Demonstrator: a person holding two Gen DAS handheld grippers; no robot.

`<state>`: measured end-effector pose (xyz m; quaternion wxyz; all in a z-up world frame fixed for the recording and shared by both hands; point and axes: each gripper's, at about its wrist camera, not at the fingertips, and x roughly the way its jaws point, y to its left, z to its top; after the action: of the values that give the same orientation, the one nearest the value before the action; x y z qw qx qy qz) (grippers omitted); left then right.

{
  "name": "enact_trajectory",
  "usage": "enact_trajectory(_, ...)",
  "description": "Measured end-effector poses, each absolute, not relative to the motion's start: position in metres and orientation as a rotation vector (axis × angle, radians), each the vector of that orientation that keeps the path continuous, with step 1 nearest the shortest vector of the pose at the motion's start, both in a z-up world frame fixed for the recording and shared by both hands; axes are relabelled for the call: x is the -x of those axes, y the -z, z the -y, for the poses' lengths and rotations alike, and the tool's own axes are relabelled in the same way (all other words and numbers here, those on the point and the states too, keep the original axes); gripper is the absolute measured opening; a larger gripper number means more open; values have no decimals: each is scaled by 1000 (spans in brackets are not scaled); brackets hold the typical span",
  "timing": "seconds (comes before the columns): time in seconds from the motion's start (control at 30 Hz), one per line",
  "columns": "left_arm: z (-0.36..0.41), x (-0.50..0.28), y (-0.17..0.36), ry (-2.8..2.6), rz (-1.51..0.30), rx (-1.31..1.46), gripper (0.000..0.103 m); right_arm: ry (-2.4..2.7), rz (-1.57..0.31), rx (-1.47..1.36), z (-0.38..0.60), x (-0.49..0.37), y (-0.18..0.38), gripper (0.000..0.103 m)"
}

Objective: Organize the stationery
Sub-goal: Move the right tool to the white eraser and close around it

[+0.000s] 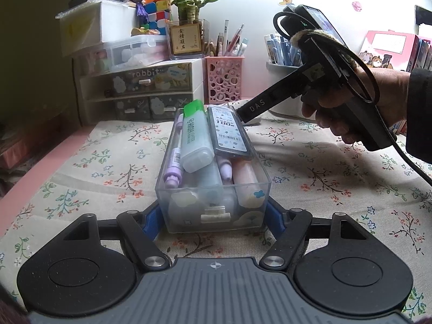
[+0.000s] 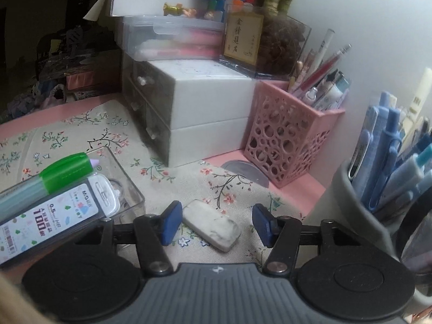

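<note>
While the left gripper [image 1: 213, 216] pinches the clear box [image 1: 213, 189], the right gripper [image 2: 214, 222] stands spread around the eraser [image 2: 212, 228], seemingly not touching it.

smudged white eraser [image 2: 212, 228] lies flat beside full clear box [image 1: 213, 210].

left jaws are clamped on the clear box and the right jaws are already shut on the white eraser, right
Not quite. The left gripper does clamp the clear box, but the right gripper is open: the right wrist view shows the white eraser lying on the cloth between its jaws, not pressed by them.
</note>
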<state>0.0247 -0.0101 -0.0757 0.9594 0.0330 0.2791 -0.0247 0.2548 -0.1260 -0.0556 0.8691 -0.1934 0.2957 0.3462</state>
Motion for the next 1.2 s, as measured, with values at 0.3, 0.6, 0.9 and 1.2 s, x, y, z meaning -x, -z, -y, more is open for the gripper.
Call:
enact_trajectory(0.3,10,-25,76,50,-566,-65,73,-650,-679,363,139,-231,57,24)
enact_trajectory(0.6,10,-24,76,50,-565,-63,73,-461,-717,290,157,-172,54,24)
enact_trajectory(0.9,10,-24,76,50,-565,-63,73,-383,-752,84,182,-129,49,24)
enact_trajectory(1.2,10,-24,76,50,-565,-63,73,-301,-761,-54,189,-116,50,24)
